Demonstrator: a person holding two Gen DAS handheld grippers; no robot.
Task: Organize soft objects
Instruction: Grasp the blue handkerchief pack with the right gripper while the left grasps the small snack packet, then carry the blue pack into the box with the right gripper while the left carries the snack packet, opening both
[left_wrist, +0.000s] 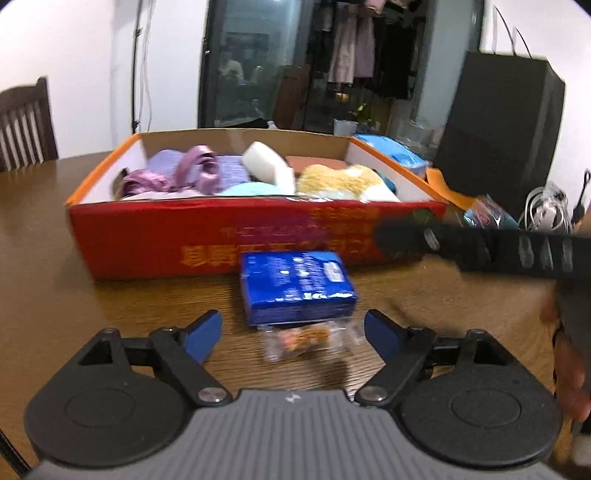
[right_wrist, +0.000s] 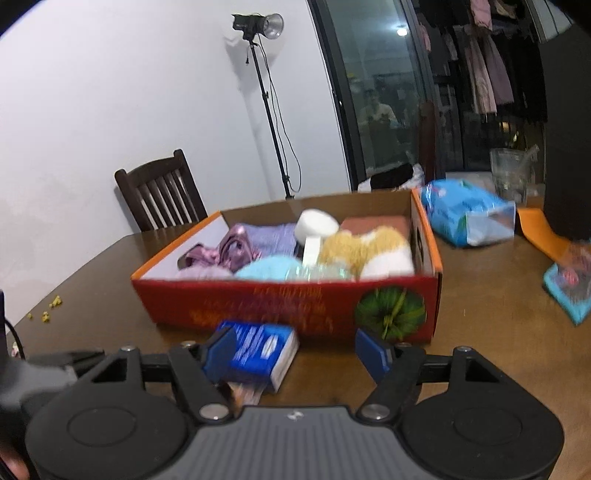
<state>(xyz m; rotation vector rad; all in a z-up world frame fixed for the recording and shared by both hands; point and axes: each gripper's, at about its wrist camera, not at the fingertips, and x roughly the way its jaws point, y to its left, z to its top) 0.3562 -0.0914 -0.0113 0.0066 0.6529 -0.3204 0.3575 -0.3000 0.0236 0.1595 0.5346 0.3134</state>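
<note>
A red cardboard box (left_wrist: 155, 240) stands on the wooden table, filled with soft things: purple cloth (left_wrist: 192, 170), a white sponge (left_wrist: 267, 162), a yellow and white plush (left_wrist: 343, 182) and a light blue piece (right_wrist: 267, 267). A blue tissue pack (left_wrist: 295, 286) lies in front of the box, with a small clear snack wrapper (left_wrist: 306, 338) at its near side. My left gripper (left_wrist: 293, 334) is open just short of the pack. My right gripper (right_wrist: 297, 352) is open, with the pack (right_wrist: 260, 352) at its left finger.
A light blue plastic package (right_wrist: 469, 214), an orange flap (right_wrist: 543, 229) and a black bag (left_wrist: 498, 129) lie right of the box. A dark wooden chair (right_wrist: 159, 192) stands behind the table. Cables (left_wrist: 546, 210) lie at the far right. Yellow crumbs (right_wrist: 51, 306) sit at the left edge.
</note>
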